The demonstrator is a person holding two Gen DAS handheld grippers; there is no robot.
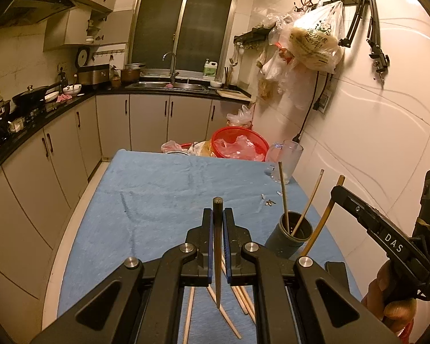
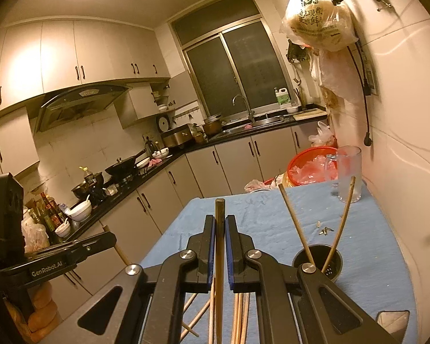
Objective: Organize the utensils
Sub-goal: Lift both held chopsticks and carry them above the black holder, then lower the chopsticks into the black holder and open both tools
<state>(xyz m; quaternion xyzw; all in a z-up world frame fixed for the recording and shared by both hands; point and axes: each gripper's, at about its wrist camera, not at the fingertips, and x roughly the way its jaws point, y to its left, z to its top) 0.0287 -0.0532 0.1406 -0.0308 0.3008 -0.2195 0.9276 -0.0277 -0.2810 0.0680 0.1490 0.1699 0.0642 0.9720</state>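
Observation:
My left gripper (image 1: 218,210) is shut on a dark chopstick (image 1: 217,258) that stands upright between its pads, above the blue-clothed table (image 1: 157,195). Right of it stands a dark cylindrical holder (image 1: 289,235) with two chopsticks leaning in it. My right gripper (image 2: 220,218) is shut on a light wooden chopstick (image 2: 220,258), held just left of and above the holder (image 2: 318,261). From the left wrist view, the right gripper (image 1: 336,192) shows at the right with its chopstick (image 1: 324,220) beside the holder. Several loose chopsticks (image 1: 235,315) lie on the cloth under both grippers.
A glass mug (image 1: 289,157) stands at the table's far right by the wall. Behind the table sits a red basin (image 1: 238,143) with plastic bags. Small scraps (image 1: 268,200) lie on the cloth. Kitchen counters run along the left. A person's hand (image 1: 392,301) holds the right gripper.

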